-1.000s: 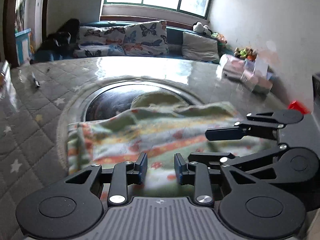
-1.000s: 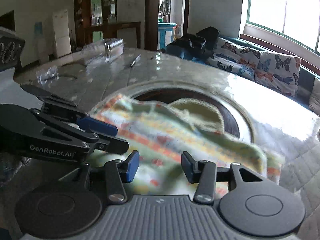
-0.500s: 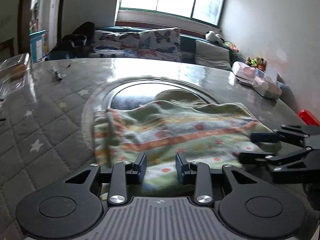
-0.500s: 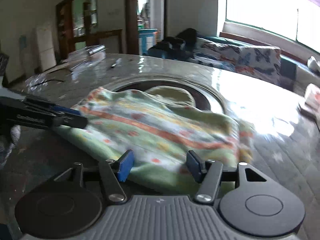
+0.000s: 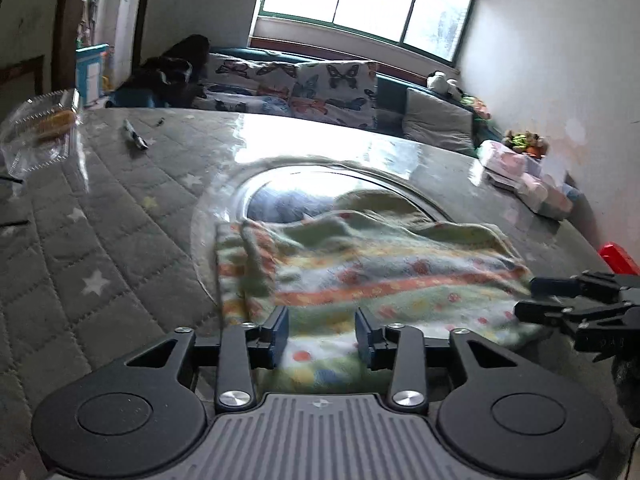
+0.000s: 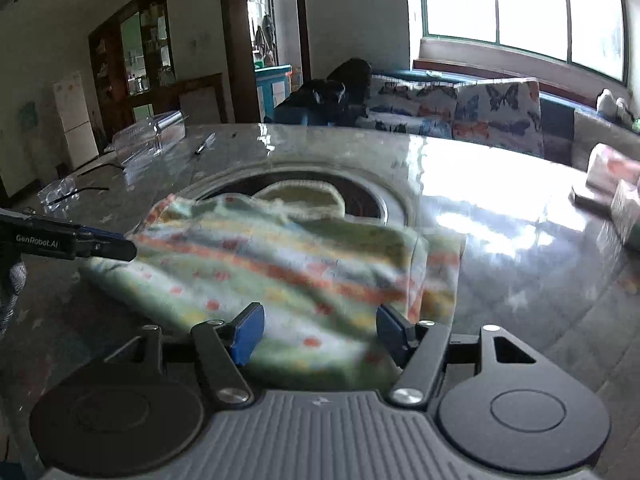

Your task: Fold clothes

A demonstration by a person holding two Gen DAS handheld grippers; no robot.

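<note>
- since a second ago both hand-held grippers have drawn apart from each other, and the garment that lay bunched between them now lies spread wider on the tabletop.
- left side of the left wrist view: a clear plastic container and a small dark pen-like object rest on the quilted, star-printed cover, well apart from the cloth.
- left hand-held gripper: its jaws are opening, released; the near edge of the cloth lies below and between the blue pads, which do not press on it.
- middle: the striped garment, green with orange bands and dots, lies folded over, partly across the dark round inset in the tabletop; its far edge is rumpled.
- right hand-held gripper: jaws stand wide and released, with the cloth's near right corner below them, not pinched.
- right edge of the left wrist view: stacked pale boxes sit by the wall, and a red object is partly visible.
- far behind: a sofa with butterfly cushions under the window.
</note>
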